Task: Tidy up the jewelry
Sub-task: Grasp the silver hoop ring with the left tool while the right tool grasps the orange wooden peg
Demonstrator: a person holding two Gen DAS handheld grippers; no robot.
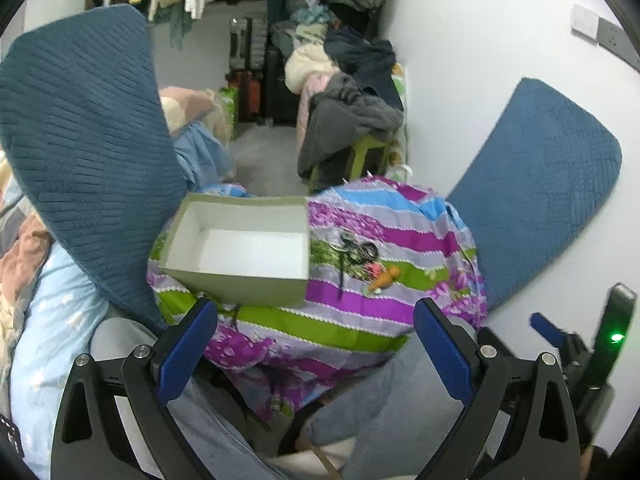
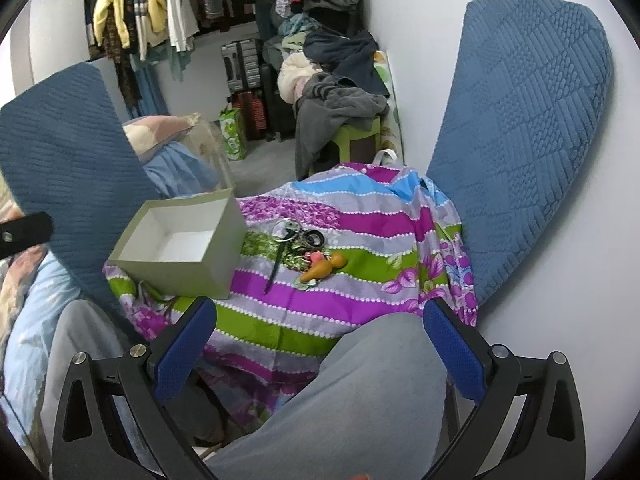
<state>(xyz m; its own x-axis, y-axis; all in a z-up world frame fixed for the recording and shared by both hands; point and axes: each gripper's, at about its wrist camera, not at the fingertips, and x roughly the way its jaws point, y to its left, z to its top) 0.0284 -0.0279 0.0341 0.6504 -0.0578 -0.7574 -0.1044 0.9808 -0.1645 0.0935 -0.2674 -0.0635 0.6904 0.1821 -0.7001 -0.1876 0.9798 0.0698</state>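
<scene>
Jewelry [image 2: 308,250]: small heap on the striped cloth, just right of the box — dark rings, a pink piece, a thin dark strip trailing toward the near edge; fine detail too small to tell.
Orange piece [image 2: 323,268]: gourd-shaped, lying at the near right of the heap, touching it; seen too from the left wrist [image 1: 385,278].
Box [image 2: 180,240]: open, olive-grey outside, white inside, nothing visible within; sits on the cloth's left part, near corner close to the edge.
Striped cloth [image 2: 360,240]: purple, green, blue and grey bands with flower print, draped over a raised surface.
Left gripper [image 1: 316,344]: blue pads spread wide apart, nothing between them, hovering short of the cloth's near edge, over grey trouser legs.
Right gripper [image 2: 320,344]: also spread wide, holding nothing, above a grey-clad knee [image 2: 360,380]; apart from the heap.
Blue cushions [image 2: 520,140]: one leaning on the white wall at right, another to the left of the box.
Background: hanging clothes [image 2: 148,12], suitcases, a pile of garments on a green stool — all well beyond the cloth.
</scene>
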